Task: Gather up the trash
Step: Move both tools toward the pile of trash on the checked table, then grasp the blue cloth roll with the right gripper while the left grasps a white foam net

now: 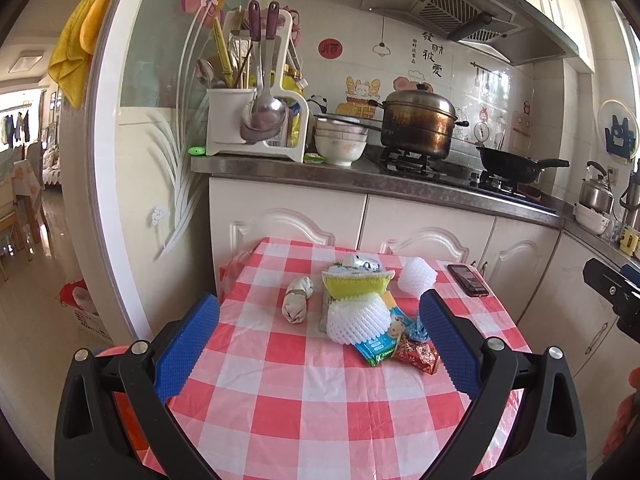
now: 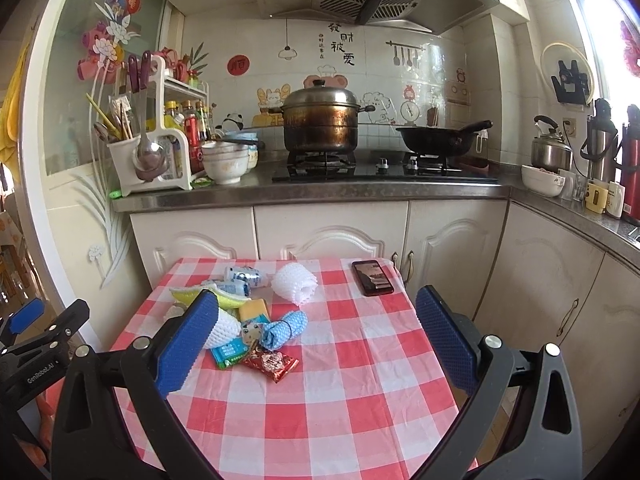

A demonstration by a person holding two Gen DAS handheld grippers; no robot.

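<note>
Both the left gripper [image 1: 320,312] and the right gripper [image 2: 316,308] hover low in frame with jaws wide, holding nothing. The trash sits mid-frame on the checked desk [image 1: 304,400]: a red wrapper [image 2: 271,363] nearest, a green packet [image 1: 378,346], a white foam net [image 1: 357,320], a rolled paper wad [image 1: 297,299]. Overlapping pieces could slide or scatter if one is pinched carelessly. Farther right, a phone [image 2: 372,277] lies near a second foam net [image 2: 295,283] and might be swept up by mistake.
</note>
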